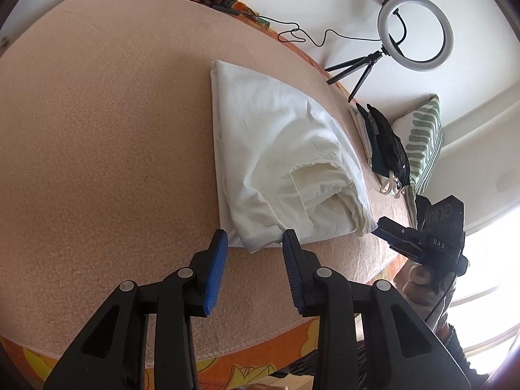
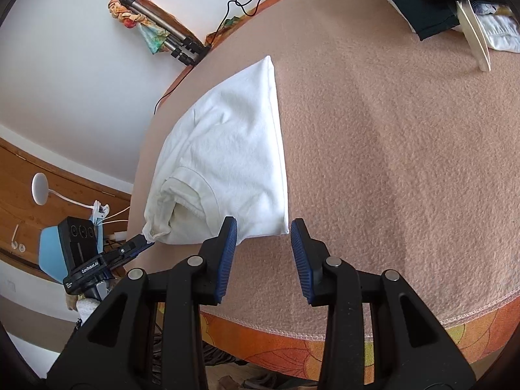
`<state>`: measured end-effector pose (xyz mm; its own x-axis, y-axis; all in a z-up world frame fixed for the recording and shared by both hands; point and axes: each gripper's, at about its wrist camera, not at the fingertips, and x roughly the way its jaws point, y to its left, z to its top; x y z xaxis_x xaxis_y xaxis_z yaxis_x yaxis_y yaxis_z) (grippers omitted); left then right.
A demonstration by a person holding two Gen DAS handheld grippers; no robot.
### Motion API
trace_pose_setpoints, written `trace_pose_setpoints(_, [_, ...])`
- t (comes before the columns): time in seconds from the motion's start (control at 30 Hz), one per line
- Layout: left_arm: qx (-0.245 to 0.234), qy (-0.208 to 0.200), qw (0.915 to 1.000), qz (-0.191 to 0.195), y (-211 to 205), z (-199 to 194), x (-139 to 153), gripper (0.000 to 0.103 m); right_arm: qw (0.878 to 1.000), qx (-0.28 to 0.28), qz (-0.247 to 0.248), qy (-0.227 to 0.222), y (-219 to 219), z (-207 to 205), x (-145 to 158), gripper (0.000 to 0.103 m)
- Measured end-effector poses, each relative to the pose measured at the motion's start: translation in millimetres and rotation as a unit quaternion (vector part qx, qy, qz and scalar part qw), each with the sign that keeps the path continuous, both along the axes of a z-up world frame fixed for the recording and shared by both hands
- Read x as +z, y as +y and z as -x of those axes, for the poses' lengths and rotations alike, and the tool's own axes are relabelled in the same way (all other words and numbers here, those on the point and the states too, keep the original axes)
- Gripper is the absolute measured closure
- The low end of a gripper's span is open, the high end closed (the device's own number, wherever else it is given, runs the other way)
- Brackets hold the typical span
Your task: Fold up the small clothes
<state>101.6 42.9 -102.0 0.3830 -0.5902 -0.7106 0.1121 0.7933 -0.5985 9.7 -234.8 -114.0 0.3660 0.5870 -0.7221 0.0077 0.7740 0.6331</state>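
Hovering low over the pink blanket point(image 1: 97, 130), both grippers have fingers spread apart, gripping nothing. Left gripper point(image 1: 253, 243) sits at the near corner of the folded white shirt point(image 1: 276, 149); right gripper point(image 2: 263, 230) is at its other near corner. Shirt lies flat mid-blanket. Left view only: ring light point(image 1: 415, 32) on a small tripod, striped pillow point(image 1: 425, 139), dark clothes pile point(image 1: 388, 144). Right view only: folded tripod point(image 2: 169, 39) against the wall, white lamp point(image 2: 39, 188).

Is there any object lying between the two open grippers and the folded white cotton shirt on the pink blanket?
Nothing visible. The left gripper and right gripper both sit at the near edge of the folded white cotton shirt, with only bare pink blanket beneath.
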Motion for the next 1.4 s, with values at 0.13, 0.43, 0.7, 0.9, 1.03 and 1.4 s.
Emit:
trace_pose_setpoints(0.13, [-0.003, -0.007, 0.9999, -0.011, -3.2, -2.7, -0.1, 0.086, 1.0, 0.002, -0.013, 0.01, 2.8, -4.7, -4.5, 0.067])
trace_pose_setpoints(0.43, [-0.007, -0.049, 0.998, -0.04, -1.7, 0.5, 17.5, 0.098, 0.999, -0.004, -0.026, -0.036, 1.1, -5.5, 18.6, 0.097])
trace_pose_setpoints(0.7, [-0.019, -0.039, 0.994, -0.101, -2.5, 5.8, -3.1, 0.098, 1.0, -0.002, 0.008, -0.008, -2.9, -5.1, 6.5, 0.097])
trace_pose_setpoints(0.9, [-0.036, -0.047, 0.9904, -0.125, -4.4, 11.9, -0.3, 0.098, 0.998, 0.007, 0.059, -0.004, -0.4, -3.0, 3.2, 0.097])
trace_pose_setpoints(1.03, [-0.034, -0.049, 0.9893, -0.133, 3.0, 21.6, 8.3, 0.097, 0.995, -0.003, 0.102, -0.008, -5.4, -2.0, 8.1, 0.097])
trace_pose_setpoints(1.4, [-0.068, -0.105, 0.9847, -0.121, -37.6, -11.6, 34.7, 0.097, 0.978, 0.084, 0.147, -0.122, 56.0, -15.6, 45.0, 0.096])
